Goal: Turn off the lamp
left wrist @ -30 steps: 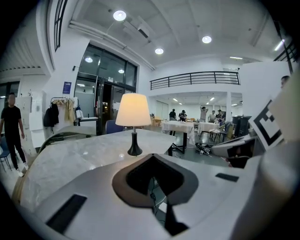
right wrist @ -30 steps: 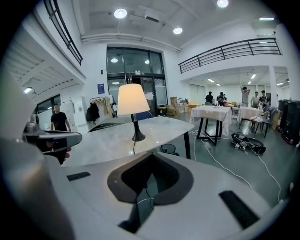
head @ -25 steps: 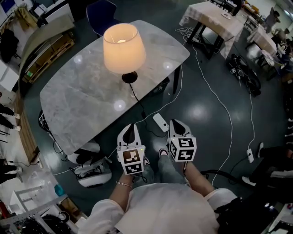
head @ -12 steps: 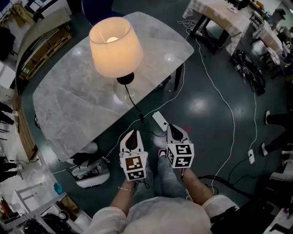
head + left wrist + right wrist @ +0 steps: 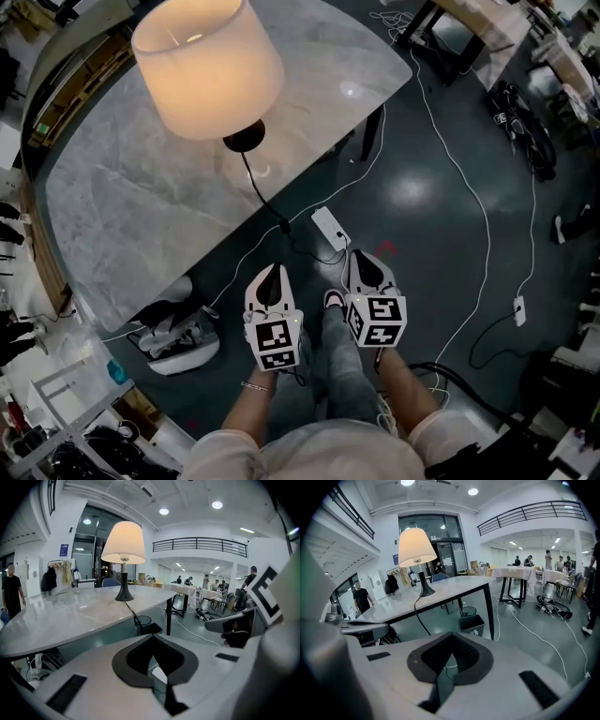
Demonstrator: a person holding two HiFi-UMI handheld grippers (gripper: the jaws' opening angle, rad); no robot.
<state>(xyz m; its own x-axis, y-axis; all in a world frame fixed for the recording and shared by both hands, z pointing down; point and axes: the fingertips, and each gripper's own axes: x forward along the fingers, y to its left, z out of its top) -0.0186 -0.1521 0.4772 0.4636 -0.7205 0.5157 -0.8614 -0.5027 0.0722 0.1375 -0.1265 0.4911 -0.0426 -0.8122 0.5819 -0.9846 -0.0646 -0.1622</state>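
The lit lamp, with a cream shade [image 5: 206, 61] and a black base [image 5: 244, 139], stands on the grey marble table [image 5: 141, 206]. Its black cord [image 5: 262, 199] runs off the table's near edge to the floor. Both grippers hang low over the floor in front of the person's legs, well short of the table. My left gripper [image 5: 269, 274] is shut and holds nothing, and my right gripper [image 5: 366, 261] looks the same. In the left gripper view the lamp [image 5: 123, 542] stands ahead beyond the jaw tips [image 5: 152, 636]. In the right gripper view the lamp [image 5: 416, 547] stands to the upper left.
A white power strip [image 5: 328, 225] lies on the floor just ahead of the grippers, and white cables [image 5: 487, 234] trail to the right. A bin [image 5: 474, 623] stands under the table's corner. Bags and gear [image 5: 183, 337] sit to the left. More tables [image 5: 515, 573] stand beyond.
The lamp and table have grown larger and slid toward the upper left of the head view. Both grippers have sunk a little, still side by side and shut.
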